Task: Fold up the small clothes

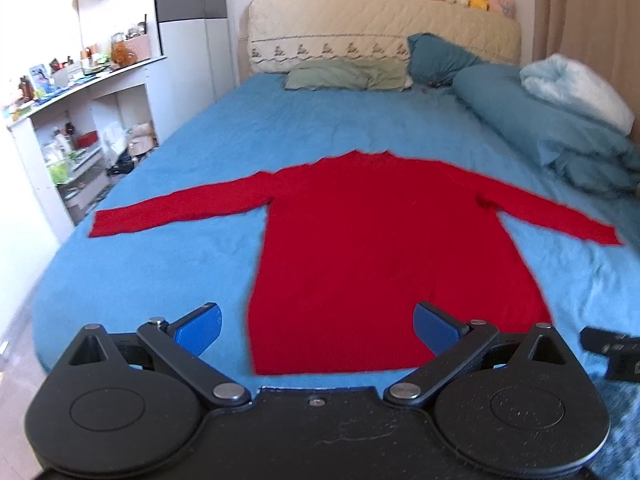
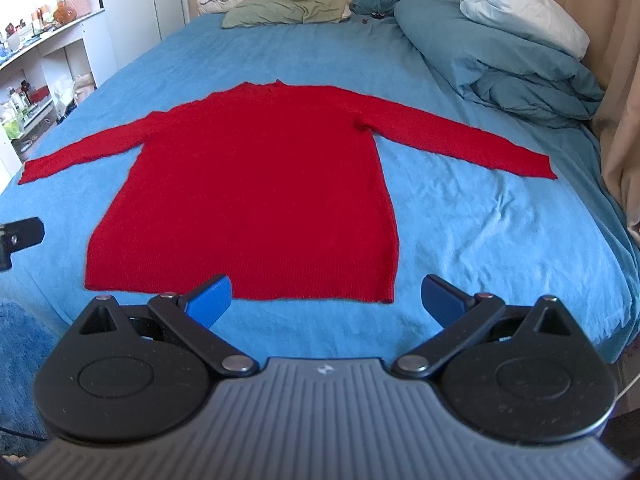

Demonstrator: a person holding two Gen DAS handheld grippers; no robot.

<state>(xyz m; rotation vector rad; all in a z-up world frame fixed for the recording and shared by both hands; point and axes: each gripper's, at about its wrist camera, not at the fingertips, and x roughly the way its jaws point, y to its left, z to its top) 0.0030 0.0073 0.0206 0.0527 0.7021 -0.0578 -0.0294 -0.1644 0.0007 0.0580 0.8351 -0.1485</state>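
A red long-sleeved sweater lies flat on the blue bed, both sleeves spread out sideways, hem toward me. It also shows in the right wrist view. My left gripper is open and empty, held above the hem near the sweater's left bottom part. My right gripper is open and empty, held just in front of the hem's right half. The right gripper's body shows at the right edge of the left wrist view; the left gripper's body shows at the left edge of the right wrist view.
The blue bedsheet covers the bed. A green pillow, a teal pillow and a rolled teal duvet with a pale blanket lie at the head and right side. White cluttered shelves stand left of the bed.
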